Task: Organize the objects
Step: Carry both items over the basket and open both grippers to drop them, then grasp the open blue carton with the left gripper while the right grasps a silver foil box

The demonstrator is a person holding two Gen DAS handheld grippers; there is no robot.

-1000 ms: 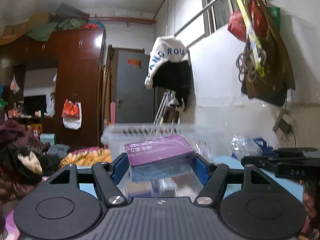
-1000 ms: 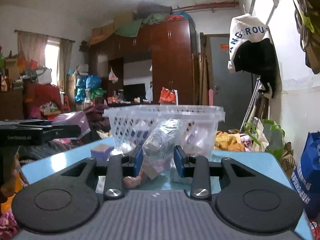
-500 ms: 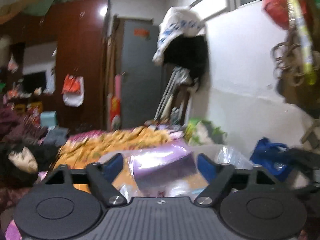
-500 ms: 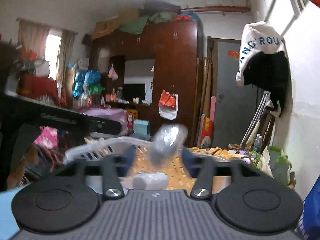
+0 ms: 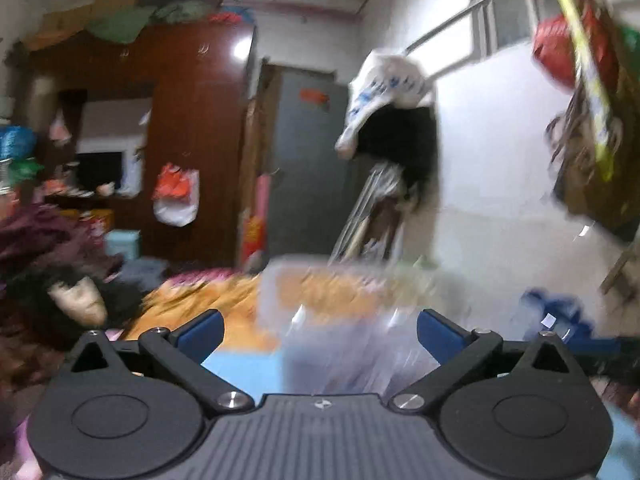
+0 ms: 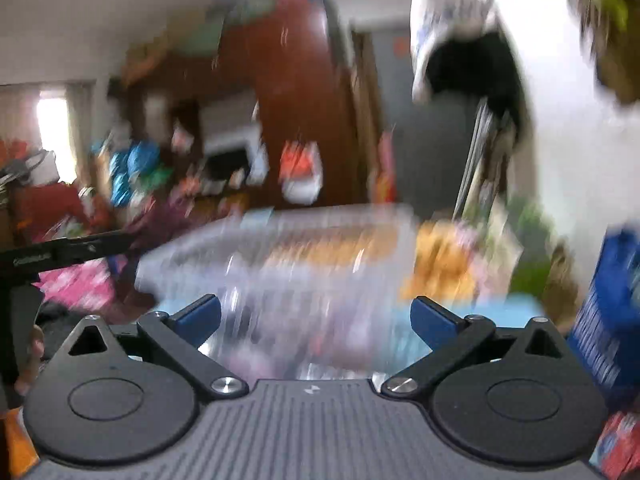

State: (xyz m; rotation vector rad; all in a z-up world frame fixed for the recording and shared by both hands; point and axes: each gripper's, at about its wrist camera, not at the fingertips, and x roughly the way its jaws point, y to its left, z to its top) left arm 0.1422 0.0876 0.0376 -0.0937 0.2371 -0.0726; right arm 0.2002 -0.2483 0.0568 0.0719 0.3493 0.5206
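Observation:
The clear plastic basket (image 5: 332, 292) fills the lower middle of the left wrist view, badly blurred, and stands on the light blue table (image 5: 240, 368). My left gripper (image 5: 318, 332) faces it, its jaws opening wide and its blue pads touching nothing. A purplish smear (image 5: 332, 360) shows low in the basket; I cannot tell what it is. In the right wrist view the same basket (image 6: 280, 248) is streaked by motion. My right gripper (image 6: 316, 318) is also opening wide, its pads bare. The left gripper's black body (image 6: 68, 256) juts in from the left.
A dark red wardrobe (image 5: 192, 140) and a grey door (image 5: 304, 160) stand behind. Orange cloth (image 5: 208, 304) is heaped beyond the table. A white cap (image 5: 384, 92) and bags (image 5: 580, 120) hang on the right wall. A blue bag (image 6: 612, 308) sits at the right.
The left gripper let go of the purple box and the right gripper let go of the clear wrapped packet. Both sets of jaws spread wide. Both views swung and blurred over the basket.

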